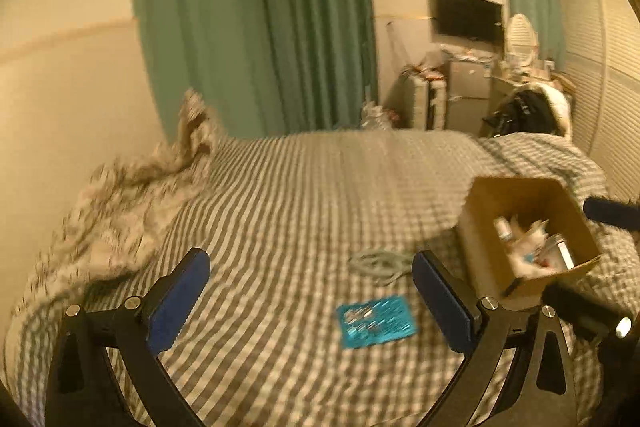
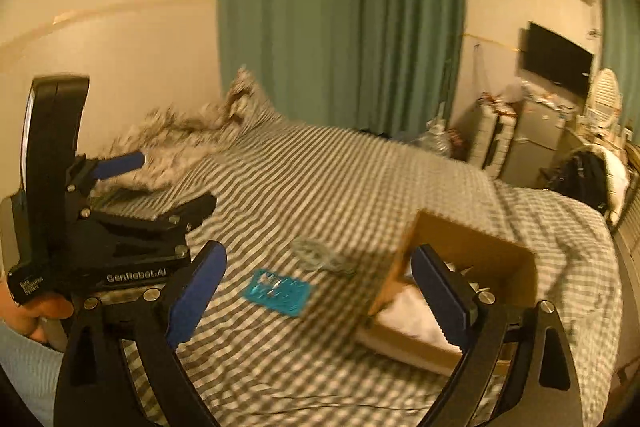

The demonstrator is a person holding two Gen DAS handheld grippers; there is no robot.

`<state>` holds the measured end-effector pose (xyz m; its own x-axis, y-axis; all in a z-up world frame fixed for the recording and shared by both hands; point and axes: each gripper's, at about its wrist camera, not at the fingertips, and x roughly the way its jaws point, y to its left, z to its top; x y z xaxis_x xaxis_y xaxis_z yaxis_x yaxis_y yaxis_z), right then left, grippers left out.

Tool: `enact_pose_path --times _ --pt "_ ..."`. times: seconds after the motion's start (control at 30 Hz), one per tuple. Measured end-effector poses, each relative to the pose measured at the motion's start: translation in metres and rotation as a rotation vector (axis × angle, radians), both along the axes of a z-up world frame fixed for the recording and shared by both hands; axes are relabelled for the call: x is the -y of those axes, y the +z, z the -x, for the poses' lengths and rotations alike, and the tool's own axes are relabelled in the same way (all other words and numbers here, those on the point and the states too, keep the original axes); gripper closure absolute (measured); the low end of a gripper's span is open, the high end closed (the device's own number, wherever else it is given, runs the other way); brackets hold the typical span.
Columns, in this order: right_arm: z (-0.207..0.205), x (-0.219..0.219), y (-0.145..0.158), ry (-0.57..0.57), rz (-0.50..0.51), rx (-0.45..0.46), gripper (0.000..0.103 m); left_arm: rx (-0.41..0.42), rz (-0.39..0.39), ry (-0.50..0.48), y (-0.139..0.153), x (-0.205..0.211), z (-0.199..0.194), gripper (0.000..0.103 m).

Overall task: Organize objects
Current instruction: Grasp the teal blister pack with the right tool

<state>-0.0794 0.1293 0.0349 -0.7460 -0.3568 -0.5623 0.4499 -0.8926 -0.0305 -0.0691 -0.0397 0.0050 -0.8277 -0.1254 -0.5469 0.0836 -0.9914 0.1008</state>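
Observation:
A teal flat packet (image 1: 375, 321) lies on the grey-and-white checked bed (image 1: 280, 195); it also shows in the right wrist view (image 2: 277, 292). A coiled pale cable (image 1: 378, 264) lies just beyond it, seen too in the right wrist view (image 2: 322, 259). An open cardboard box (image 1: 528, 231) holding a small bottle and several other items sits at the right; in the right wrist view the box (image 2: 460, 279) is tilted. My left gripper (image 1: 310, 291) is open and empty above the packet. My right gripper (image 2: 318, 287) is open and empty, its right finger over the box.
A crumpled patterned blanket (image 1: 132, 199) lies along the wall at the left. Green curtains (image 1: 256, 19) hang behind the bed. A TV (image 1: 468, 13), cabinets and a cluttered chair (image 1: 528, 107) stand at the far right. The left gripper body (image 2: 100, 239) shows in the right wrist view.

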Motion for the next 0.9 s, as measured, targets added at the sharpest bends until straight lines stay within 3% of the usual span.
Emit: enact_pose_path --times 0.13,0.27,0.5,0.6,0.83,0.9 --pt "0.017 0.041 -0.046 0.055 -0.041 0.101 0.009 0.072 -0.046 0.056 -0.036 0.031 0.013 0.0" --pt "0.039 0.075 -0.101 0.07 -0.092 0.164 0.009 0.109 -0.021 0.101 -0.065 0.046 0.029 0.0" --pt "0.074 0.083 -0.187 0.016 -0.244 0.24 0.011 0.173 0.004 0.109 -0.098 0.053 0.046 0.0" --pt "0.082 0.088 -0.208 0.008 -0.289 0.249 0.019 0.195 0.014 0.108 -0.106 0.053 0.049 0.0" --pt "0.087 0.117 -0.227 0.051 -0.388 0.177 0.023 0.238 -0.049 0.18 -0.115 0.074 0.057 0.0" --pt "0.093 0.123 -0.229 0.065 -0.391 0.175 0.035 0.244 -0.085 0.192 -0.117 0.081 0.057 0.0"
